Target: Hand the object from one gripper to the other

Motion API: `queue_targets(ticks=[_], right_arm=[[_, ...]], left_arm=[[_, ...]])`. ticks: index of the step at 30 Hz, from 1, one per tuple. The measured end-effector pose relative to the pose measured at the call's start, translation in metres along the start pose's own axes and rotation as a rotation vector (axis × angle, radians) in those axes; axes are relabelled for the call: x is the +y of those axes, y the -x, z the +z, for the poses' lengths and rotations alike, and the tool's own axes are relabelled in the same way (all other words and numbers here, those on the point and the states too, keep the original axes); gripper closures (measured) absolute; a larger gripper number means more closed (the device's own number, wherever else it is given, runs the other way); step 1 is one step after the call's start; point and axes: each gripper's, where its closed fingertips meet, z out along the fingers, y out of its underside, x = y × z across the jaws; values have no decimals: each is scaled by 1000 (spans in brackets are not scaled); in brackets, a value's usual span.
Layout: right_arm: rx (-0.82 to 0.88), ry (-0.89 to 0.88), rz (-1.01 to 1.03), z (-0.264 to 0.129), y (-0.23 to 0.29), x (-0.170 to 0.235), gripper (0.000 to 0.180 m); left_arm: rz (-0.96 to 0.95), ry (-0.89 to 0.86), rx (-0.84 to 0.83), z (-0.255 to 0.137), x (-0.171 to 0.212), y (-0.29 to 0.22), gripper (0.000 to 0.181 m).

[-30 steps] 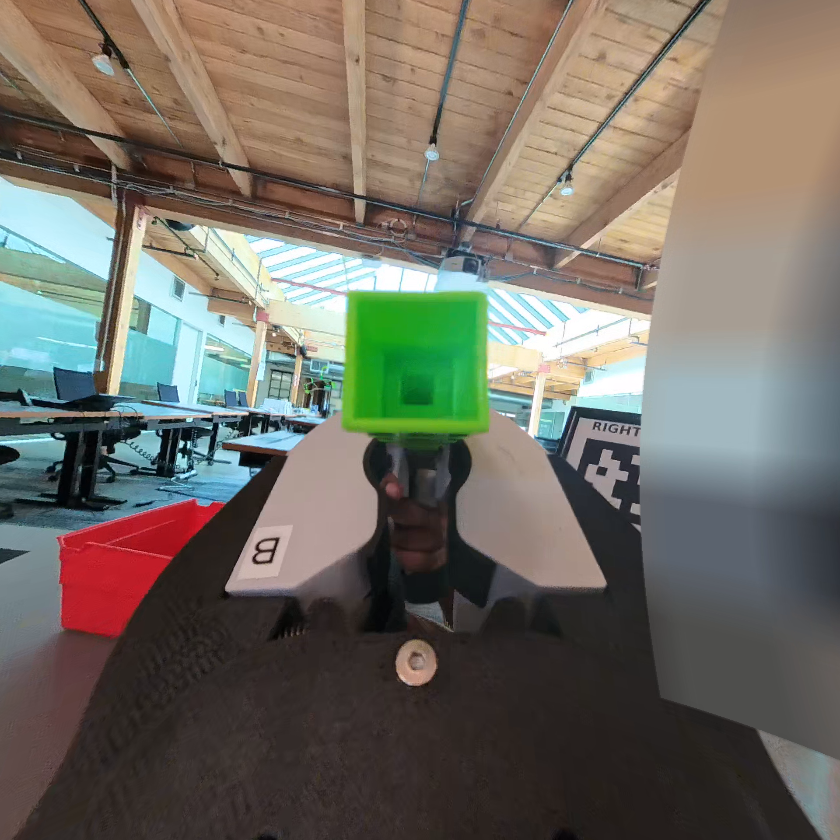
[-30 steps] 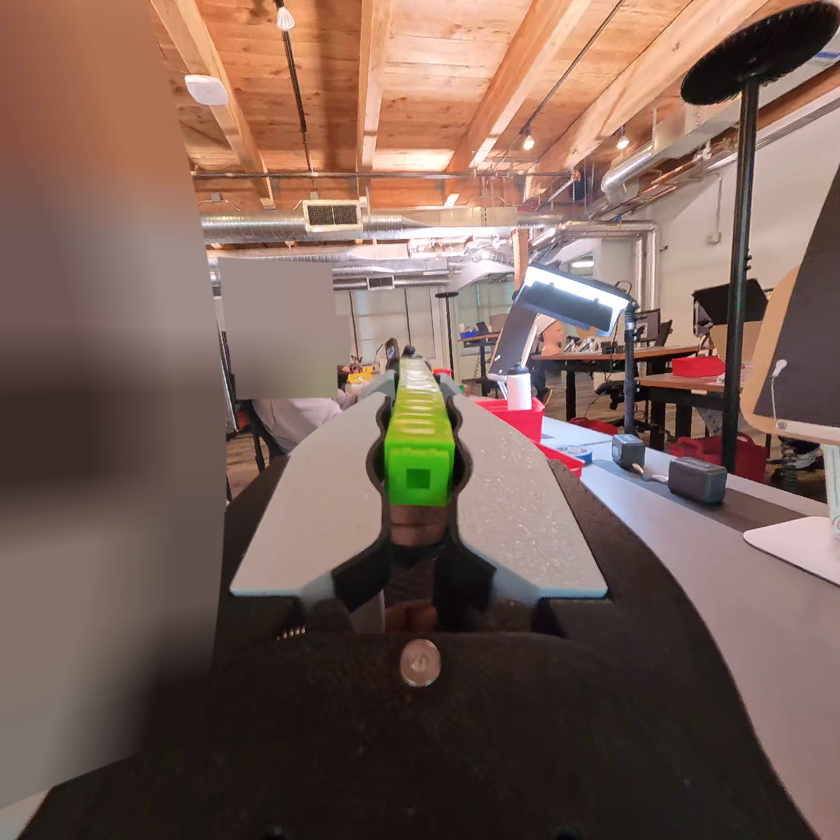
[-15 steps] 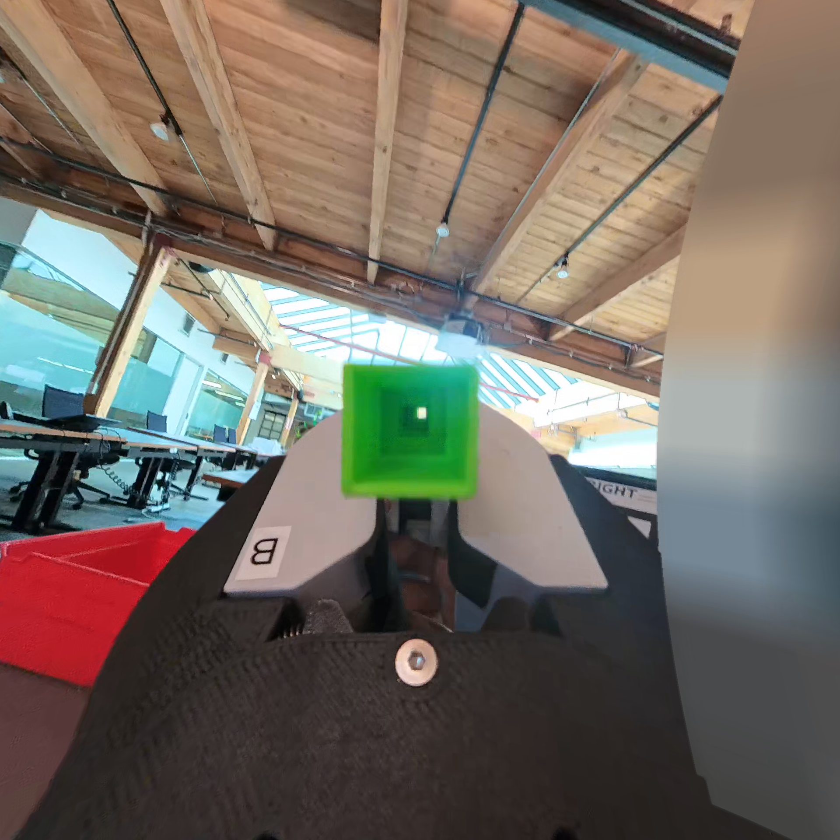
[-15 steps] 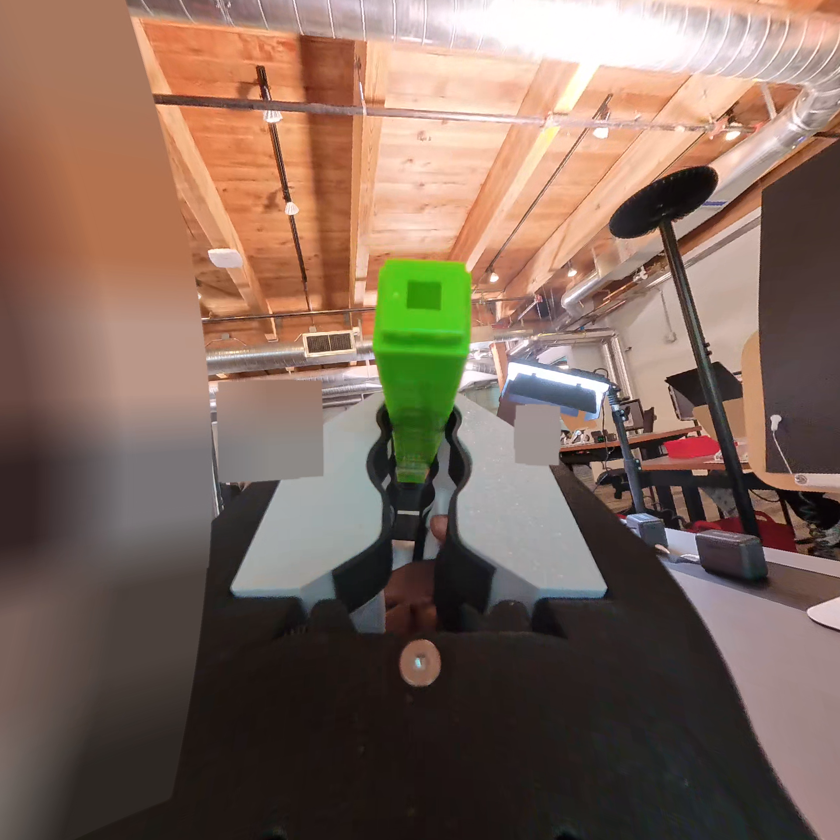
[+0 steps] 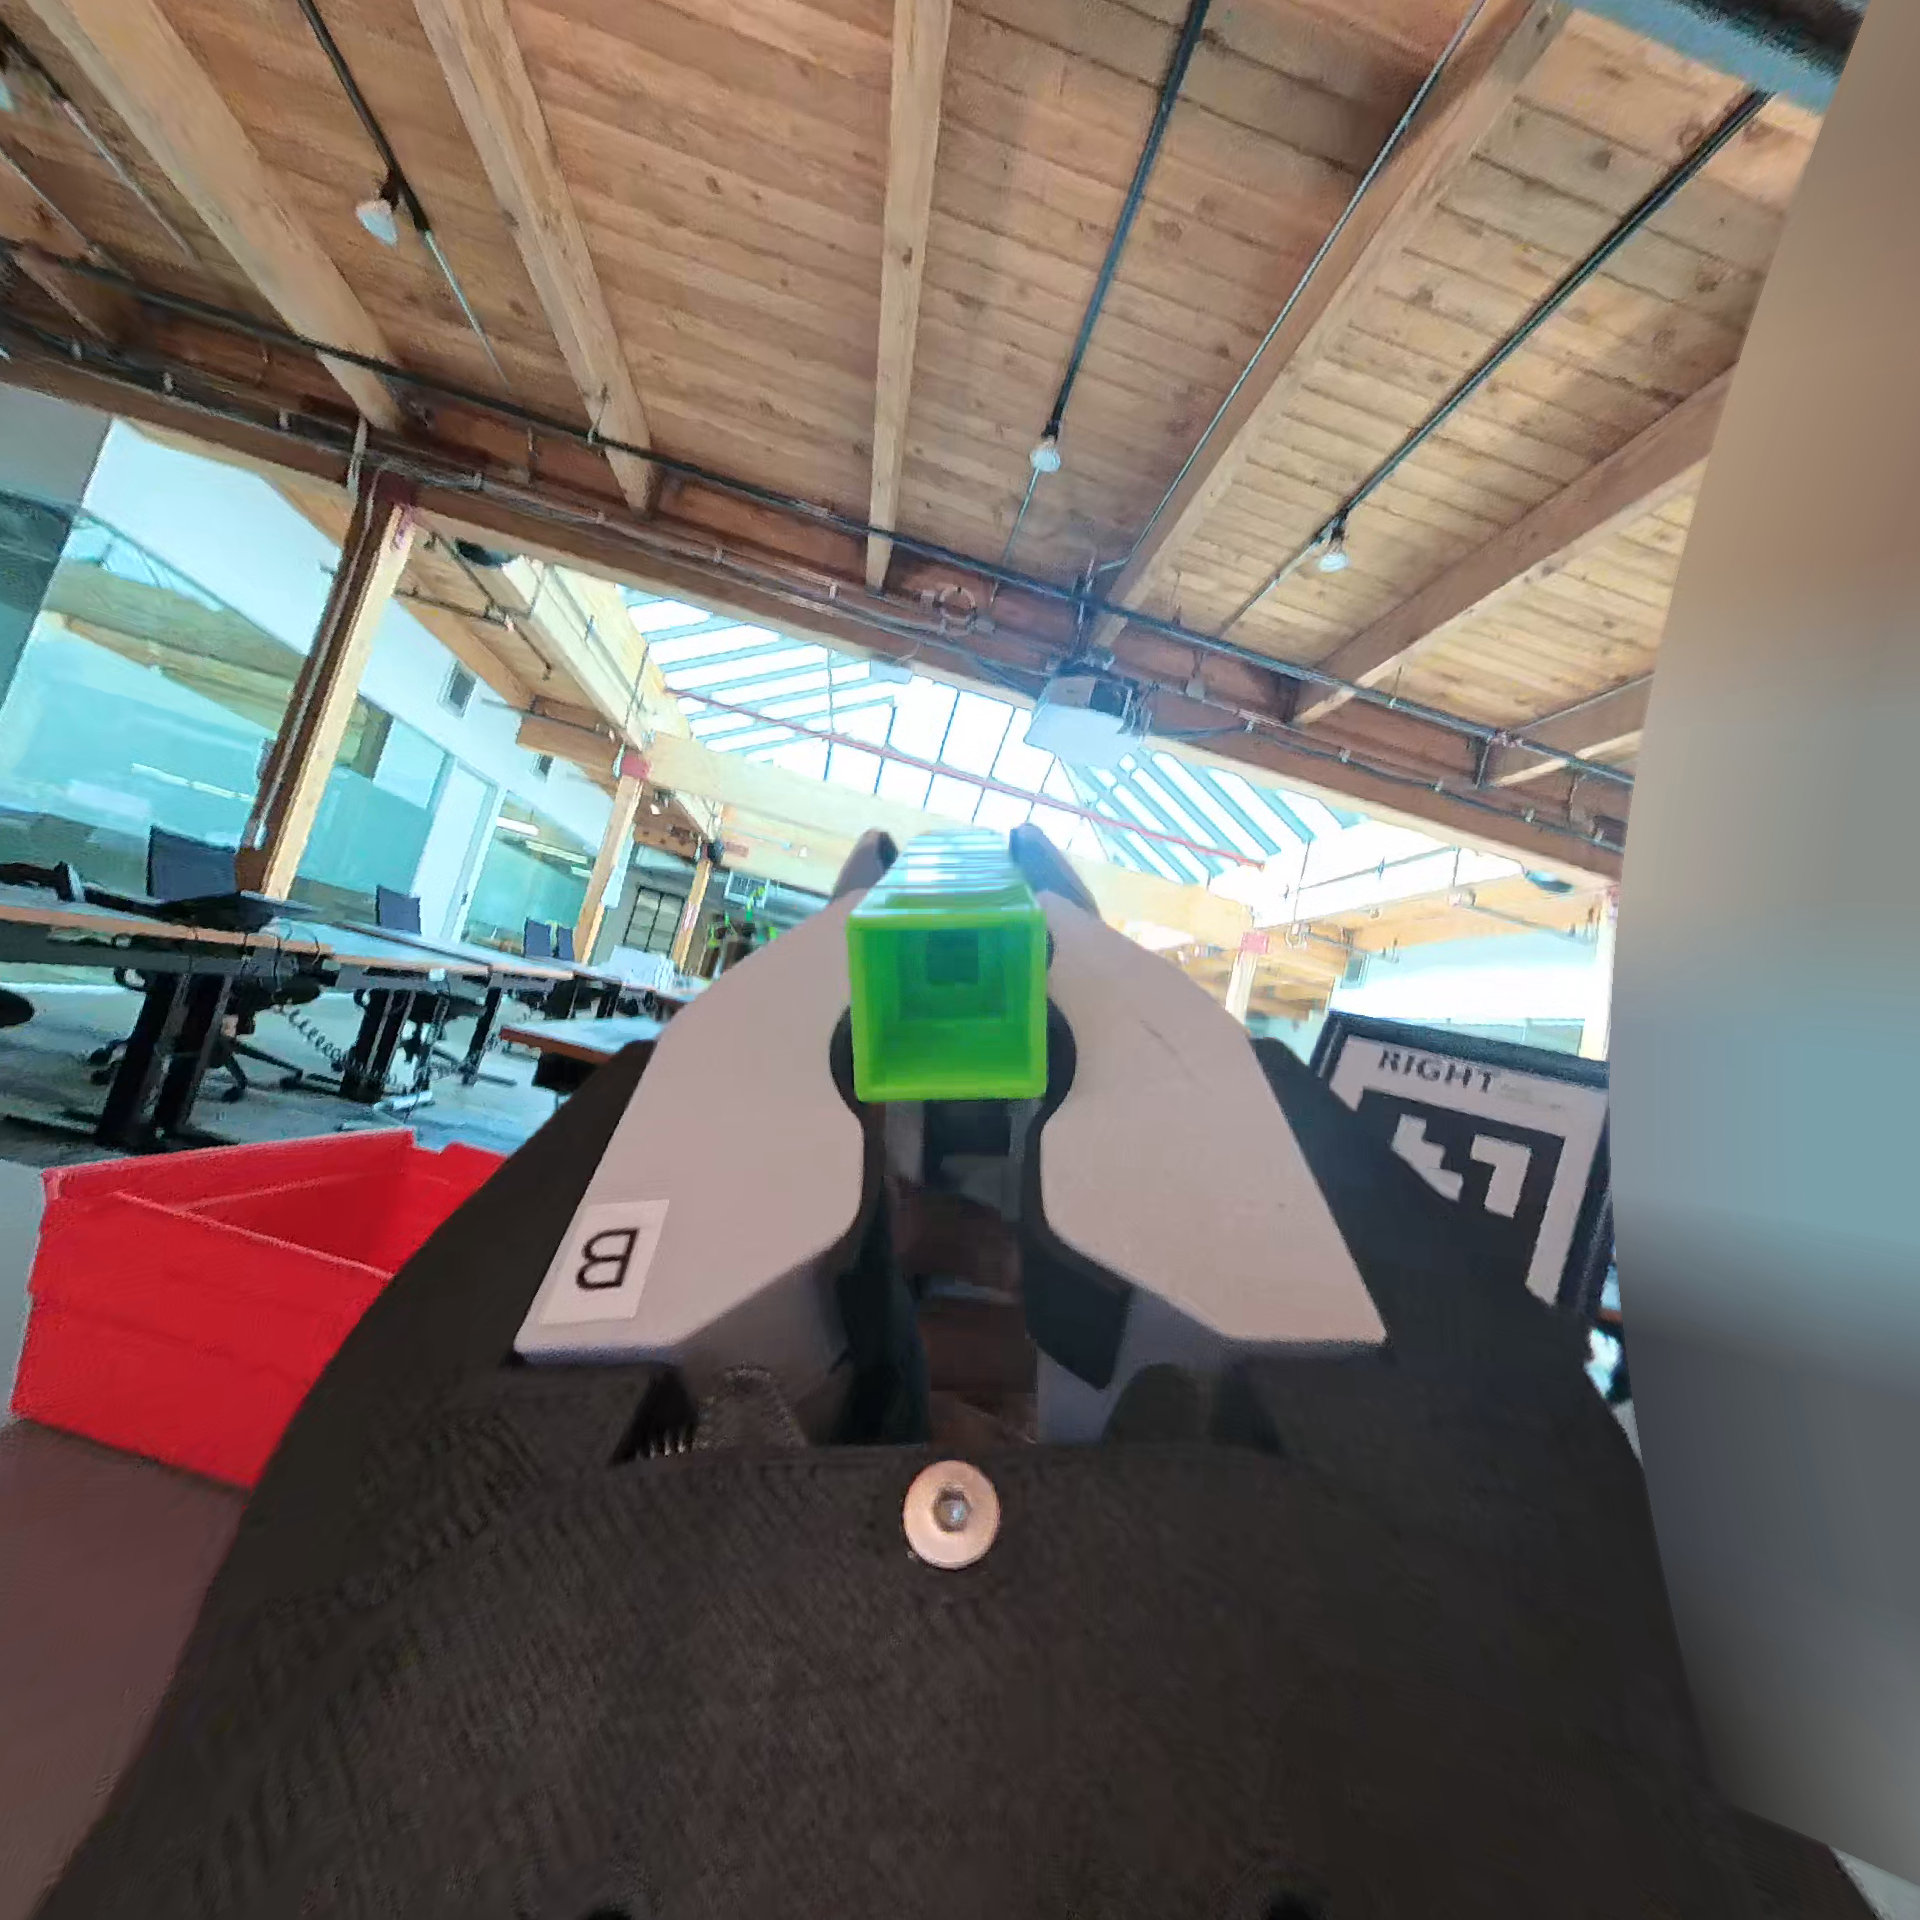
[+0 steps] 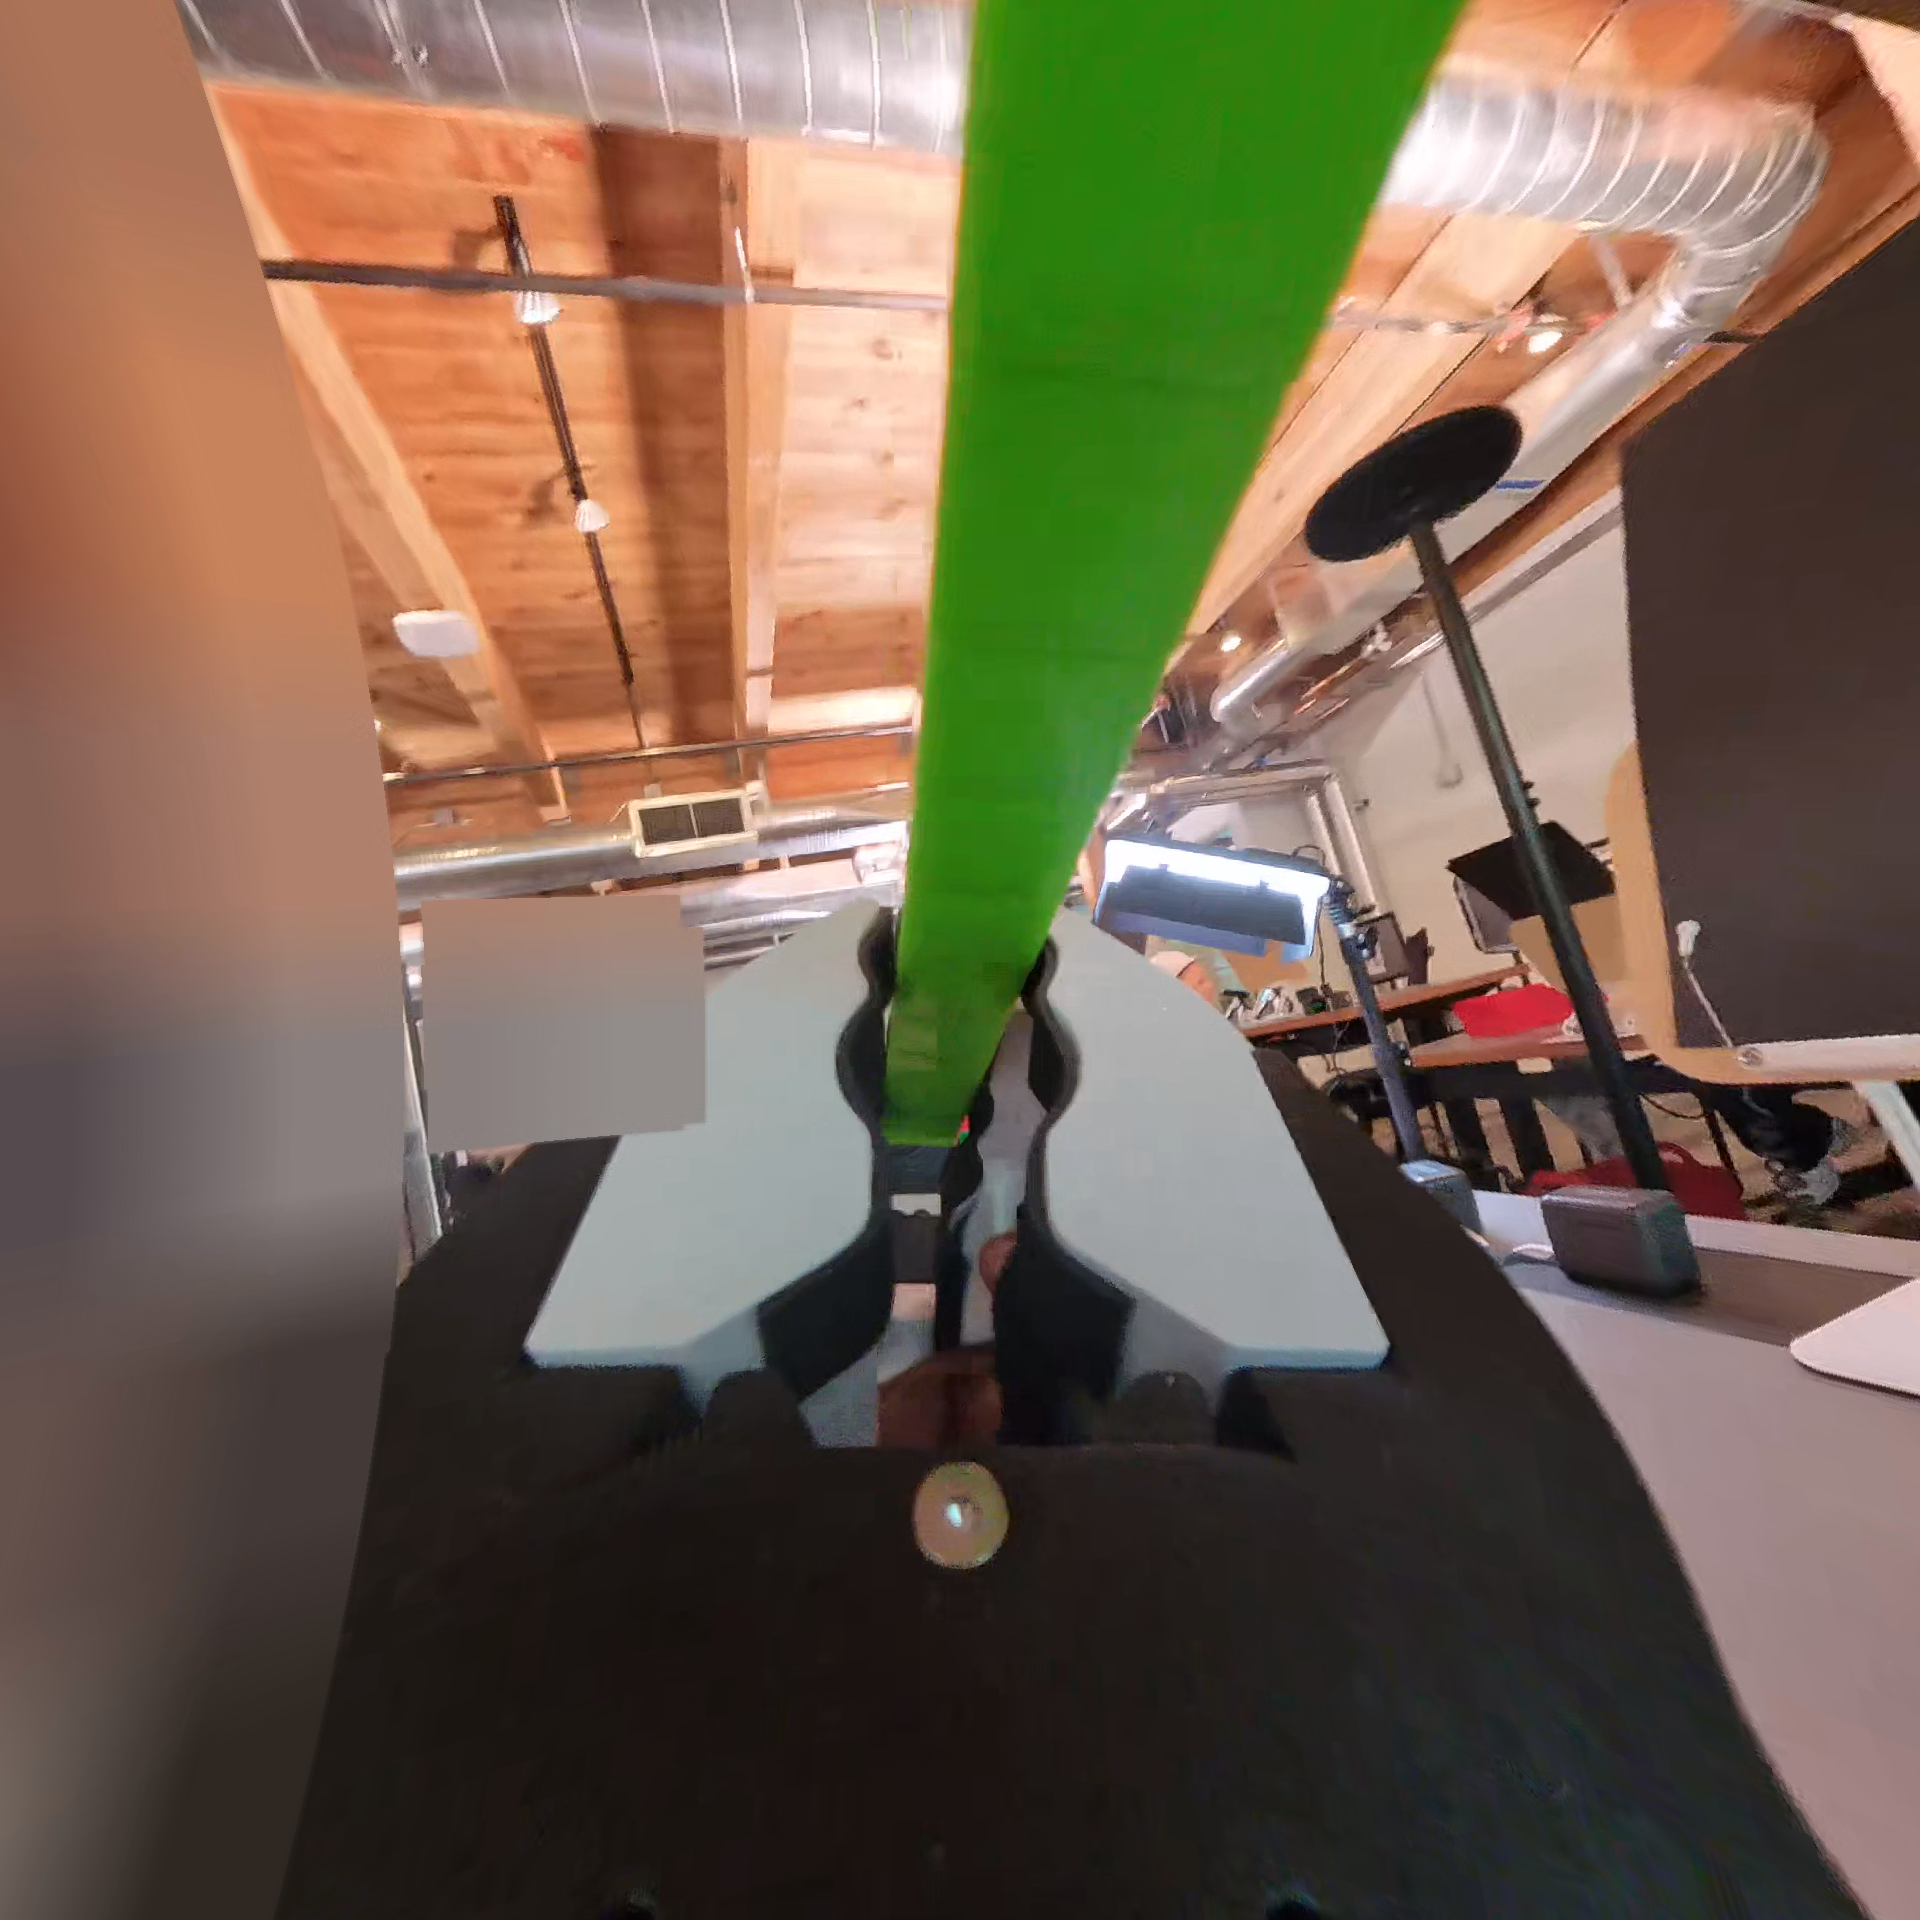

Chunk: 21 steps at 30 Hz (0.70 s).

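Green square tube point(image 5: 945, 1003) held aloft, clear of the surface, apparently so both grippers reach it mid-handover. Left gripper point(image 5: 951, 862): jaws narrowly apart, pressed on the tube's flanks, open end facing camera. Right gripper point(image 6: 961, 966): jaws clamped on the tube's point(image 6: 1091, 468) lower end, shaft rising past the lens
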Motion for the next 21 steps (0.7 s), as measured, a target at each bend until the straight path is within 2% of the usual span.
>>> queue_targets(ticks=[1,4,7,9,11,13,18,21], right_arm=[[-2,6,-2,-1,0,-2,157],[-1,48,-26,-6,0,-14,157],[-4,144,-57,-14,0,-23,158],[-13,221,-60,-17,1,-21,158],[-25,282,-75,-18,5,-16,158],[-33,284,-93,-17,9,-17,158],[17,206,-172,-13,12,-23,156],[34,321,-242,-9,10,2,152]], left_arm=[[-3,31,15,1,3,-1,155],[-8,125,57,-2,7,-1,145],[1,202,91,-8,4,-3,143],[27,272,102,-11,7,-5,144],[77,363,86,-14,18,-4,159],[110,414,95,-15,26,-6,159],[51,294,106,-5,24,-10,159],[-52,187,119,2,22,-13,158]])
